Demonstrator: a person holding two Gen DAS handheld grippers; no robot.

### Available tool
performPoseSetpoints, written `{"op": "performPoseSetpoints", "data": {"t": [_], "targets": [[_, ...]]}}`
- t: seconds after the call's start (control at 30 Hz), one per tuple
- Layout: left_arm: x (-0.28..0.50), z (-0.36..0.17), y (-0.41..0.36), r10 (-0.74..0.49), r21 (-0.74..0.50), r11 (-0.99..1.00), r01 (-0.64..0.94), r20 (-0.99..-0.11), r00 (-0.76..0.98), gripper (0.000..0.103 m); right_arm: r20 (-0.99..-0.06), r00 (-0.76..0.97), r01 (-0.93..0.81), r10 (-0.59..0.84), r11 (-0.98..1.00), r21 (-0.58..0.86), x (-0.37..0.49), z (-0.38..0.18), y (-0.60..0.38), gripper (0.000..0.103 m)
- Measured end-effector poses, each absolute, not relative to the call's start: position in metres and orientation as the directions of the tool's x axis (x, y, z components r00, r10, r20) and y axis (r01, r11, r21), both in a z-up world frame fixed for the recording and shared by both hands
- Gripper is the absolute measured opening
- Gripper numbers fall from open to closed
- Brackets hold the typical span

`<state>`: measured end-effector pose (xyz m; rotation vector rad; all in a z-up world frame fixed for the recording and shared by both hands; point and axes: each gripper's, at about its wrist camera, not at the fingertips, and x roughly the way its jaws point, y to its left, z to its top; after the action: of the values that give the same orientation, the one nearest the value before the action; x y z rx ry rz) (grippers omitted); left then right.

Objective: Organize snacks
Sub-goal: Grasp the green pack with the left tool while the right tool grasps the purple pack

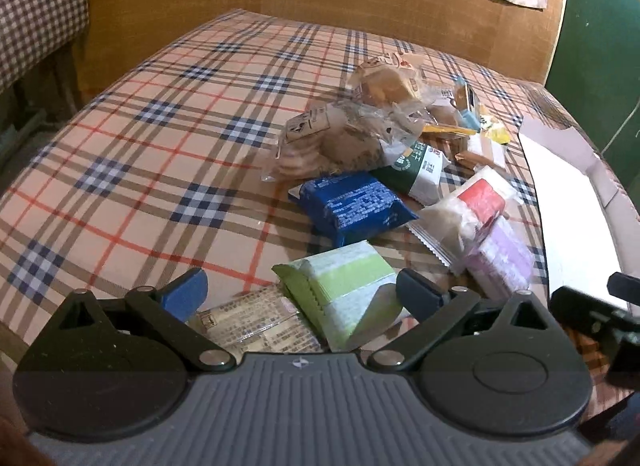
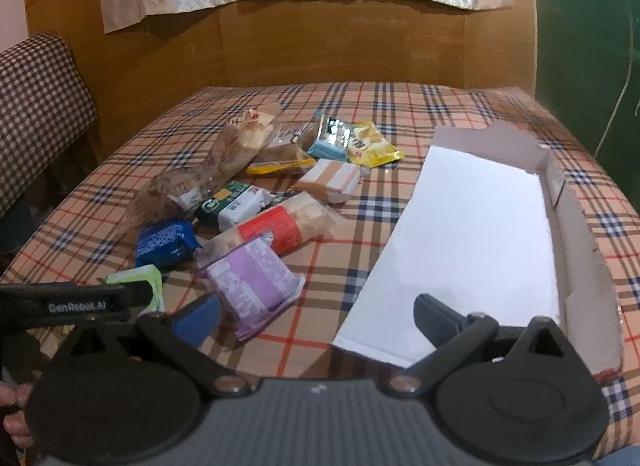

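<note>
Right wrist view shows a shallow white box [image 2: 472, 234] lying on the plaid cloth [image 2: 400, 105], long side running away from the camera, its brown cardboard walls standing along the far end and the right side. Nothing lies inside it; its white floor is bare. The right gripper [image 2: 316, 314] hangs with its jaws spread wide and nothing between them, one finger over the cloth and the other over the box's near end.

All snacks sit outside the box, in a loose heap to its left on the cloth. Nearest is a purple pack [image 2: 252, 286], touching a red-banded pack [image 2: 276, 229] behind it. Further left lie a blue pack [image 2: 166, 242] and a green pack [image 2: 140, 282]. Behind these are a green-and-white pack [image 2: 232, 201], clear bags of bread [image 2: 236, 145], a tan pack [image 2: 332, 179], a yellow pack [image 2: 372, 143] and a light blue pack [image 2: 328, 137].

Left wrist view has the left gripper [image 1: 304, 294] wide open as well, its jaws either side of the green pack [image 1: 344, 298], which overlaps a clear-wrapped brown pack [image 1: 256, 322]; whether the fingers touch it I cannot tell. The box [image 1: 568, 201] shows at the right edge.
</note>
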<state>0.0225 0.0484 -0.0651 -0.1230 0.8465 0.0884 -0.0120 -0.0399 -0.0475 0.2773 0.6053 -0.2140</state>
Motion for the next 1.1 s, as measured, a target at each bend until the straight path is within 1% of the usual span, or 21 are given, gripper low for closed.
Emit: {"op": "performPoseSetpoints", "data": {"t": [0.2, 0.3, 0.37, 0.43, 0.47, 0.5, 0.63, 0.67, 0.73, 0.93, 0.97, 1.03, 1.1], "targets": [[0.024, -0.067, 0.032, 0.059, -0.038, 0.991, -0.13, -0.744, 0.666, 0.103, -0.582, 0.807, 0.225, -0.094, 0.962, 0.155, -0.007, -0.05, -0.031, 0.102], [0.026, -0.073, 0.036, 0.025, -0.076, 0.99, -0.122, -0.744, 0.668, 0.103, -0.578, 0.811, 0.204, -0.087, 0.969, 0.141, -0.005, -0.051, -0.029, 0.102], [0.02, -0.071, 0.033, 0.01, -0.076, 0.992, -0.096, -0.733, 0.68, 0.089, -0.578, 0.811, 0.197, -0.088, 0.972, 0.129, -0.002, -0.051, -0.028, 0.102], [0.017, -0.071, 0.032, -0.021, -0.095, 0.993, -0.069, -0.725, 0.689, 0.062, -0.579, 0.811, 0.188, -0.082, 0.974, 0.125, 0.0, -0.053, -0.027, 0.102], [0.015, -0.07, 0.031, -0.023, -0.096, 0.993, -0.067, -0.722, 0.692, 0.054, -0.579, 0.812, 0.18, -0.075, 0.976, 0.126, 0.002, -0.054, -0.027, 0.102], [0.012, -0.07, 0.031, -0.03, -0.097, 0.994, -0.057, -0.717, 0.696, 0.039, -0.581, 0.811, 0.172, -0.068, 0.977, 0.126, 0.003, -0.054, -0.026, 0.102], [0.003, -0.072, 0.041, -0.062, -0.133, 0.99, -0.045, -0.702, 0.709, 0.028, -0.574, 0.818, 0.134, -0.042, 0.984, 0.12, 0.005, -0.056, -0.022, 0.102], [0.001, -0.073, 0.044, -0.075, -0.152, 0.987, -0.045, -0.699, 0.711, 0.027, -0.57, 0.821, 0.126, -0.036, 0.985, 0.12, 0.006, -0.056, -0.021, 0.102], [-0.003, -0.073, 0.048, -0.078, -0.153, 0.987, -0.042, -0.696, 0.714, 0.024, -0.566, 0.824, 0.11, -0.022, 0.987, 0.12, 0.009, -0.058, -0.02, 0.102], [-0.005, -0.067, 0.048, -0.062, -0.123, 0.992, -0.029, -0.674, 0.736, 0.022, -0.546, 0.837, 0.092, -0.021, 0.99, 0.102, 0.02, -0.057, -0.015, 0.101], [-0.003, -0.067, 0.048, -0.054, -0.115, 0.993, -0.032, -0.676, 0.735, 0.024, -0.541, 0.841, 0.091, -0.023, 0.991, 0.099, 0.022, -0.057, -0.014, 0.101], [0.0, -0.068, 0.047, -0.035, -0.099, 0.994, -0.043, -0.675, 0.737, 0.03, -0.548, 0.836, 0.085, -0.016, 0.991, 0.102, 0.029, -0.06, -0.015, 0.1], [0.005, -0.069, 0.049, -0.028, -0.099, 0.994, -0.053, -0.673, 0.739, 0.033, -0.557, 0.83, 0.088, -0.02, 0.992, 0.095, 0.035, -0.062, -0.015, 0.094]]}}
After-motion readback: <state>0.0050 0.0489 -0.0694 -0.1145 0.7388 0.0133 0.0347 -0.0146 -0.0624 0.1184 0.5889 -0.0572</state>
